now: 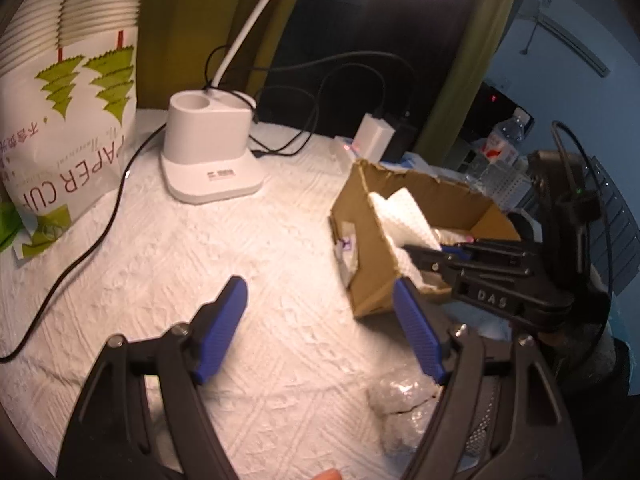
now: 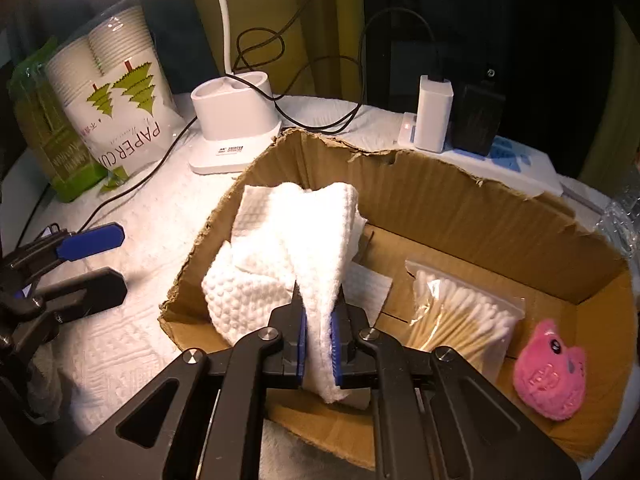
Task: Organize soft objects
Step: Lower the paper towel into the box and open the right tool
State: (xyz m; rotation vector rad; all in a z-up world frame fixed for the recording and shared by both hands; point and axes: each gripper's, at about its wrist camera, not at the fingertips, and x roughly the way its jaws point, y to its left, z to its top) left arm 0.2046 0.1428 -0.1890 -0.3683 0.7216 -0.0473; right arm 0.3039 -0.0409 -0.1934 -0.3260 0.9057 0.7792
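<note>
Right wrist view showed the right gripper (image 2: 319,334) with its fingers clamped on a white cloth (image 2: 316,240), gripped near its lower end. Cloth's long axis ran straight ahead of the fingers, rising toward the far wall of the cardboard box (image 2: 460,204). Cloth hung inside the box, at the box's left end, over a second folded white cloth (image 2: 240,296) lying against the torn left wall. Cotton swab bag (image 2: 460,312) sat mid-box, pink plush toy (image 2: 550,368) at the box's right end; both were clear of the held cloth.

Left gripper (image 1: 320,328) had its fingers spread wide with nothing between them, over bare bench (image 1: 160,260) just outside the box's left wall. Crumpled clear plastic (image 1: 404,412) lay on the bench just beside its right finger, near the box's front corner.

Judgement: right hand was the nearer one, already over the box; release looked like a short drop beside the folded cloth.
</note>
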